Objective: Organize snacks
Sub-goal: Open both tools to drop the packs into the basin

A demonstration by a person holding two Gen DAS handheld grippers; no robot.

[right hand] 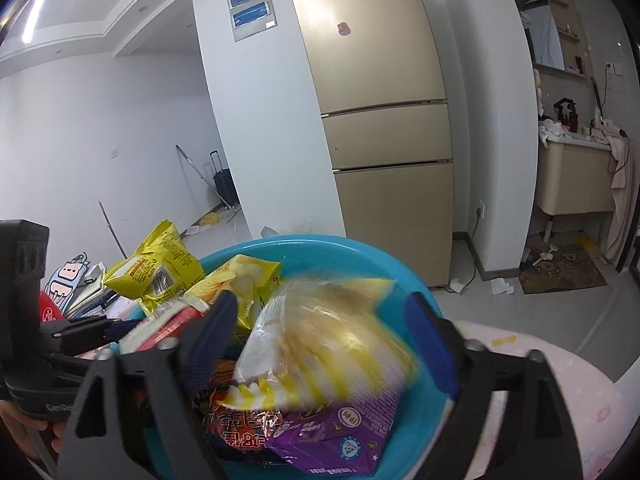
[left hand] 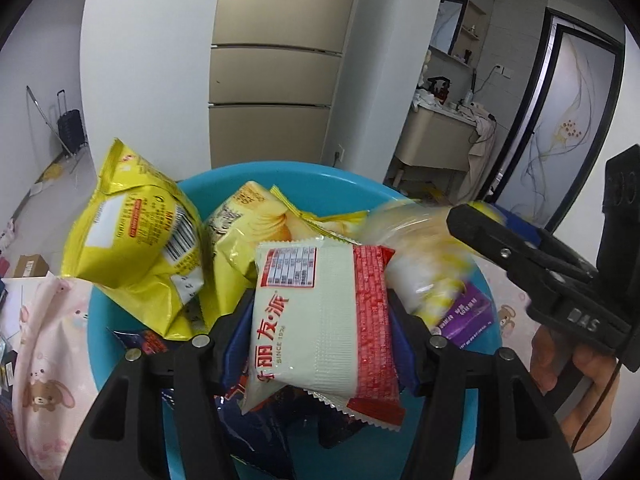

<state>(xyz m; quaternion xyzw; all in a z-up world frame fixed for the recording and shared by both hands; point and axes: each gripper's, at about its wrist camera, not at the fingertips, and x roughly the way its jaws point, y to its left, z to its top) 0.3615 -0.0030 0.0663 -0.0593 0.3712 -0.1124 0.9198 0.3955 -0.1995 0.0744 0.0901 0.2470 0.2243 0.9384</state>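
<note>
Basin: the blue basin (left hand: 132, 364) sat on a pink cartoon-print cloth (left hand: 48, 344) and was heaped with snack packs.
Yellow chip bag: the yellow chip bag (left hand: 136, 236) leaned over the basin's left rim, apart from both tools.
Cream-and-red packet: the cream-and-red packet (left hand: 320, 316) stood between the left gripper (left hand: 322, 320) fingers, long axis running away from the camera; both pads pressed its sides, so it was clamped.
Clear yellow-striped bag: the clear yellow-striped bag (right hand: 320, 344), motion-blurred, lay between the spread right gripper (right hand: 324, 344) fingers; contact was not clear, so grip cannot be told.
Nearer tool: left for the packet, right for the bag, judging by position.
</note>
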